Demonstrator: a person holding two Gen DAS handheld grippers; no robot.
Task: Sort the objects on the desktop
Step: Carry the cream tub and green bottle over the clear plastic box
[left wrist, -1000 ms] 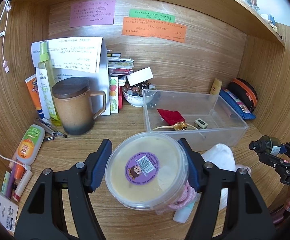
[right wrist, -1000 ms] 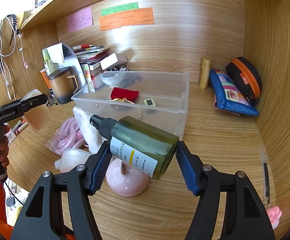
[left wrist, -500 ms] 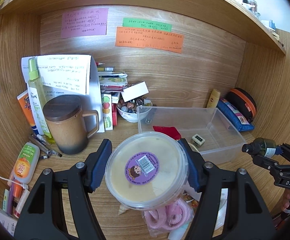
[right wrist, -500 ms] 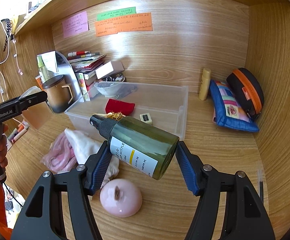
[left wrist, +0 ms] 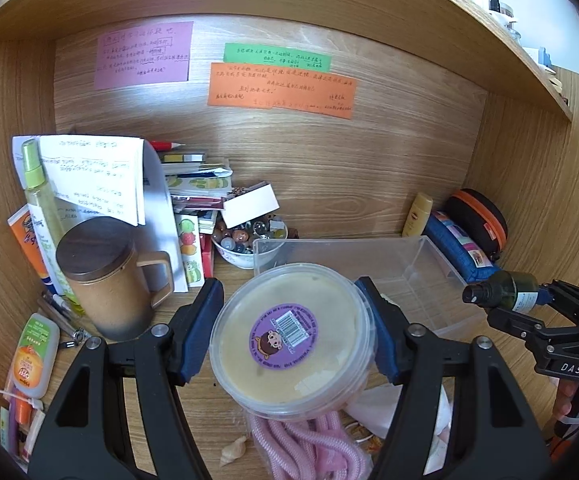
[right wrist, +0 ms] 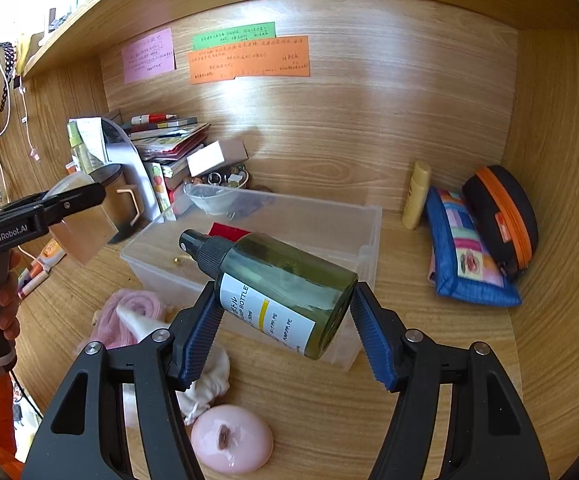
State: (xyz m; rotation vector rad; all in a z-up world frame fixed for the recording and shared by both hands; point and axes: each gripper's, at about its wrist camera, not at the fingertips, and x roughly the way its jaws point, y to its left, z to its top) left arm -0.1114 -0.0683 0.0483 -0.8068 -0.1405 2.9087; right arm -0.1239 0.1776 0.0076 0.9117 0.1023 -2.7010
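Left gripper [left wrist: 291, 336] clamps a round lidded tub [left wrist: 289, 340] between both pads, lid facing the camera; the clear bin [left wrist: 441, 264] lies just ahead of it. Right gripper [right wrist: 285, 320] grips a dark green spray bottle [right wrist: 277, 284] across its body, nozzle tilted up-left, clear bin directly beyond the fingertips.

Round clear tub [left wrist: 291, 340] with purple sticker, held aloft near-centre, dark green spray bottle [right wrist: 277, 286] tilted, nozzle upper left, clear bin [right wrist: 289, 224] behind.
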